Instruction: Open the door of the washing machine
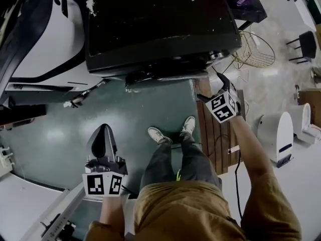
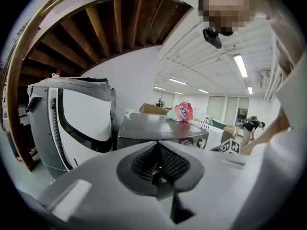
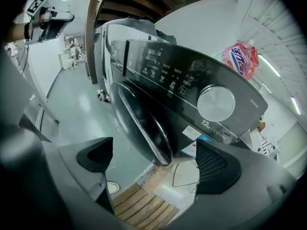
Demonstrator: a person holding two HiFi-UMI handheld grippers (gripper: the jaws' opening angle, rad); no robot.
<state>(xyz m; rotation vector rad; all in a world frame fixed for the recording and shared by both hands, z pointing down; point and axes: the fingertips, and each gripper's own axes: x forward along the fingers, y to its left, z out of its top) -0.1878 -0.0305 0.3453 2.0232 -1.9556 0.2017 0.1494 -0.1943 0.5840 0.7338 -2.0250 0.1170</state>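
Note:
The black front-loading washing machine point(image 1: 160, 24) stands at the top of the head view. Its round dark door point(image 3: 144, 123) bulges from the front below the control panel point(image 3: 168, 75). My right gripper point(image 1: 216, 84) is at the machine's front right corner, open. The door's rim shows between its jaws point(image 3: 156, 159), with no contact visible. My left gripper point(image 1: 104, 130) hangs low over the green floor, well back from the machine, shut on nothing point(image 2: 160, 169). From there the washing machine point(image 2: 158, 128) appears ahead.
A large white machine point(image 1: 45, 39) stands left of the washer. A wooden slat platform point(image 1: 215, 134) lies on the floor at the right, beside a wire basket point(image 1: 256, 49) and a white appliance point(image 1: 276, 134). A detergent bag point(image 3: 240, 59) sits on the washer. The person's feet point(image 1: 173, 132) stand before the door.

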